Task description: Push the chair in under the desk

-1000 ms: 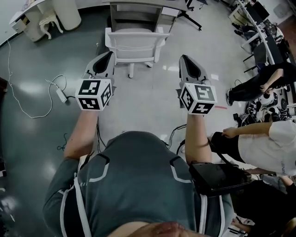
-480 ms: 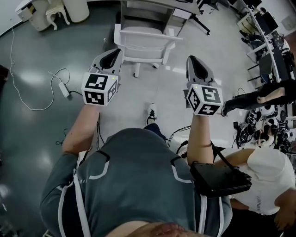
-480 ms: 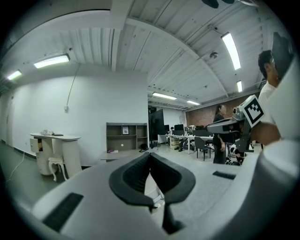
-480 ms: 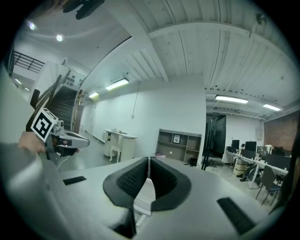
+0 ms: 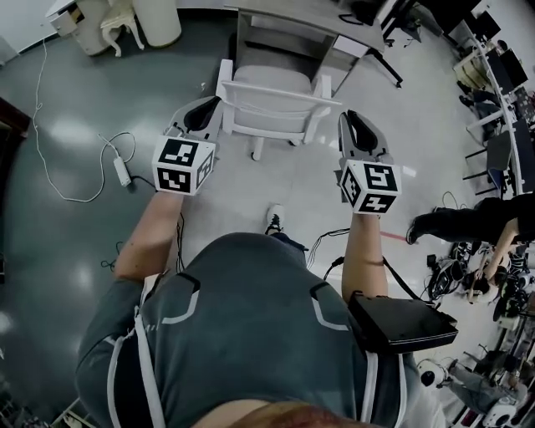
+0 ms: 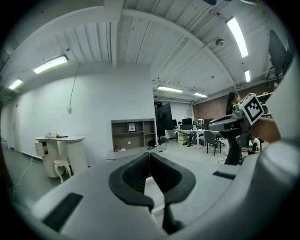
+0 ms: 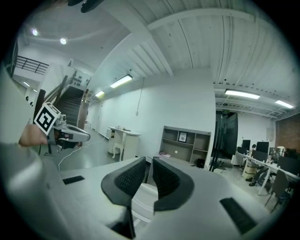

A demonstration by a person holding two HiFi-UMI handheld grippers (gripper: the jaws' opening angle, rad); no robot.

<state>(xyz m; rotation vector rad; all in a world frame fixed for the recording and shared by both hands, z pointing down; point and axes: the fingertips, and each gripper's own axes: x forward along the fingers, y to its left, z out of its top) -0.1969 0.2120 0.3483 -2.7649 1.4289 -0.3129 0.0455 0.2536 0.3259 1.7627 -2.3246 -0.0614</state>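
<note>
White chair stands just short of the desk, its seat at the desk's opening and its backrest on the far side from the desk, so it is not yet tucked in. Beside the backrest's left end hangs the left gripper, jaws pressed together on nothing. Near the right end is the right gripper, whose jaws have just been opening to a narrow, empty gap. Both should probably meet the top rail level and push evenly, straight at the desk, so the chair does not swing sideways.
</note>
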